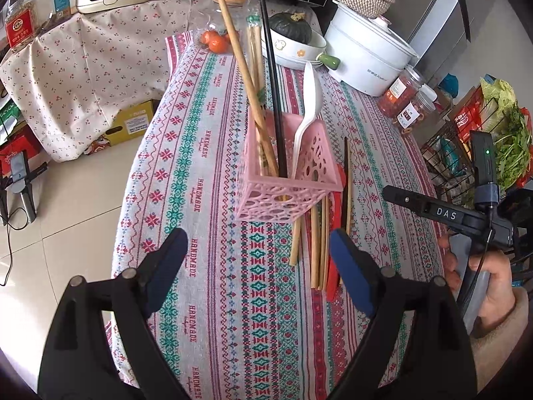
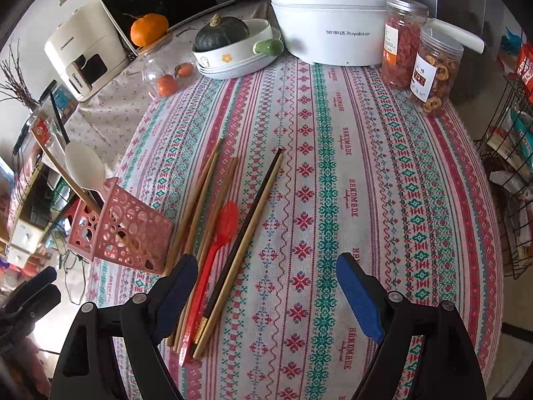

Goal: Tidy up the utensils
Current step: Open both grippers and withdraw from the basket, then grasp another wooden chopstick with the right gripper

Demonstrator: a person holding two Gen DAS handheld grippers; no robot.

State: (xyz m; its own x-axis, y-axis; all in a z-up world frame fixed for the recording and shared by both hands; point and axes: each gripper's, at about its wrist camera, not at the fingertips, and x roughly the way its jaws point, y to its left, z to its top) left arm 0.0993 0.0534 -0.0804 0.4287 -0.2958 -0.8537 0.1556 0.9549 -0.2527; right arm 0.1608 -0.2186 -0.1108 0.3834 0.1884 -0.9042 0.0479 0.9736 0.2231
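Note:
A pink perforated utensil basket stands on the patterned tablecloth and holds wooden chopsticks, a black chopstick and a white spoon. It also shows at the left of the right wrist view. Loose wooden chopsticks, a red spoon and a black and a light chopstick lie on the cloth beside it. My left gripper is open and empty, short of the basket. My right gripper is open and empty, just right of the loose utensils.
At the table's far end stand a white electric pot, a dish with a green squash, two jars of dried fruit and small oranges. A wire rack stands to the right. The table edge drops to the floor at left.

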